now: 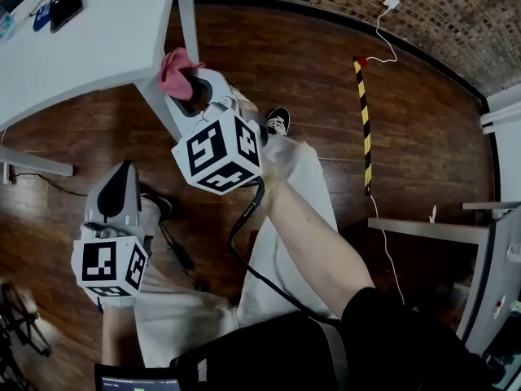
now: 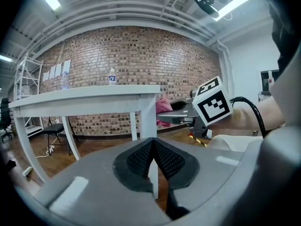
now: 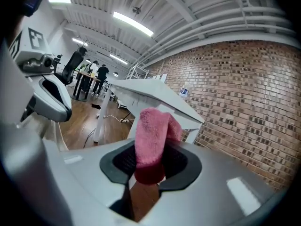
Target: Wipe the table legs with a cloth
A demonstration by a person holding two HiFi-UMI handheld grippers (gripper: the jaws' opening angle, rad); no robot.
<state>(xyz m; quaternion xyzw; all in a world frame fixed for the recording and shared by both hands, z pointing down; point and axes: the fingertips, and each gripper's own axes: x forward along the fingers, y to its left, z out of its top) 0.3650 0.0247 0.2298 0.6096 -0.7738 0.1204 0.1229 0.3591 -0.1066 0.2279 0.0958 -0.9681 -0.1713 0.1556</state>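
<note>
Dark wood floor (image 1: 269, 63) below, and I hold the right gripper (image 3: 150, 163) with jaws clamped on the pink cloth (image 3: 151, 133), its free end up by the top of the white table leg (image 1: 155, 100), under the surface (image 1: 89, 43). I judge that sets up a downward wipe. The left gripper (image 2: 154, 160) hangs low, jaws together on nothing, clear of the leg.

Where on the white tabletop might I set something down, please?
The tabletop is bare from the phone at its far corner to the edge above the table leg. It is crowded beside that leg, where the right hand-held gripper holds the pink cloth.
</note>
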